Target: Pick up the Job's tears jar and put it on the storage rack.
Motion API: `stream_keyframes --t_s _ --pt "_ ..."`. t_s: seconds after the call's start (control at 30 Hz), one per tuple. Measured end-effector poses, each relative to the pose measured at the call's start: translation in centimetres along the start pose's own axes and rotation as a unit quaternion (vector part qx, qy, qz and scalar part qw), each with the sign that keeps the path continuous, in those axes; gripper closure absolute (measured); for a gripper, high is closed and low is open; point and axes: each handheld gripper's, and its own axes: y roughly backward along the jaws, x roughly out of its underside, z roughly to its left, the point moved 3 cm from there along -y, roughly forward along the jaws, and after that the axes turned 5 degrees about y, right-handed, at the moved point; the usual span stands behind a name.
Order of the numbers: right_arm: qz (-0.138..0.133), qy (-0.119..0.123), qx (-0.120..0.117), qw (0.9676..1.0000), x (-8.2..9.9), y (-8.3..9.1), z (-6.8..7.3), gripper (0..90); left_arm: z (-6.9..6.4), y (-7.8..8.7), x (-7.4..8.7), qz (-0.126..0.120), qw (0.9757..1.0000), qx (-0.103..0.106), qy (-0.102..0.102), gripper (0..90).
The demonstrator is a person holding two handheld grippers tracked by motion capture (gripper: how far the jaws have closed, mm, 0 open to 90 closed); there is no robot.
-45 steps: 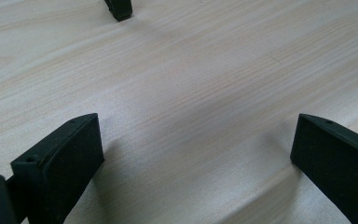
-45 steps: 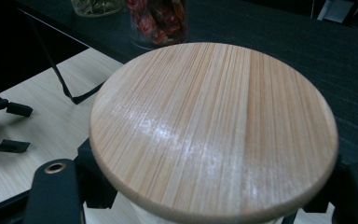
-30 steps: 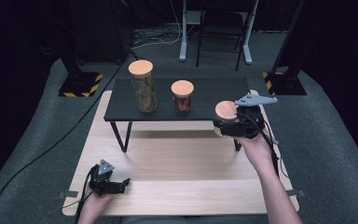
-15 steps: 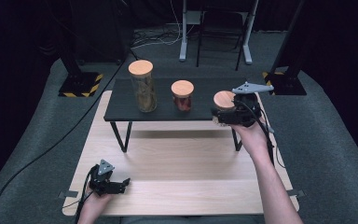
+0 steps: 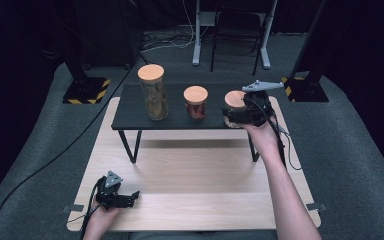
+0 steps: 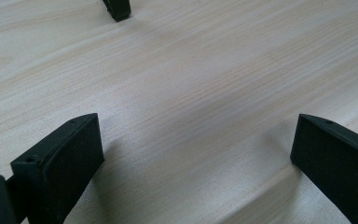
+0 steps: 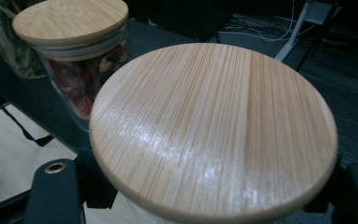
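Light wooden table (image 5: 195,185) spans the bottom of the high view, both grippers over it or at its far edge. Black shelf (image 5: 180,117) on thin legs stands at the table's far side, its right end under the right gripper. One shelf foot (image 6: 117,9) shows at the top of the left gripper view, well ahead of the left jaws.

Tall jar (image 5: 153,92) with a wooden lid and pale contents sits on the shelf's left part, well left of the right gripper. Middle jar (image 5: 196,102), wooden lid, reddish contents, stands just left of the right gripper; in the right gripper view it (image 7: 74,60) sits beyond and left of the held jar.

Right gripper (image 5: 232,116) at the shelf's right end, clamped on the small jar (image 5: 234,102), jaws on either side below its lid. Its round bamboo lid (image 7: 214,126) sits right above the jaws. Can't tell if the jar's base touches the shelf.

Left gripper (image 5: 130,196) low at the table's near left corner, jaws spread wide, nothing between them, just bare tabletop (image 6: 191,93).
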Motion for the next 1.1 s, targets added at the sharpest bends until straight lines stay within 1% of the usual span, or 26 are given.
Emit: stream_keyframes --t_s 0.4,0.53,0.8,1.1 --pt "0.005 -0.015 0.019 0.9997 -0.2 -1.8 -1.1 25.1 0.0 0.0 0.0 0.0 1.0 0.001 -0.001 1.9" --pt "0.006 -0.019 0.021 0.9996 -0.1 -2.3 -1.3 25.1 0.0 0.0 0.0 0.0 1.0 0.001 -0.001 2.0" --pt "0.003 -0.02 0.025 0.9995 -0.2 -2.7 -1.4 25.0 0.0 0.0 0.0 0.0 1.0 0.001 -0.001 1.9" --pt "0.0 -0.02 0.023 0.9995 -0.1 -2.8 -1.4 24.8 0.0 0.0 0.0 0.0 1.0 0.001 -0.001 1.9"
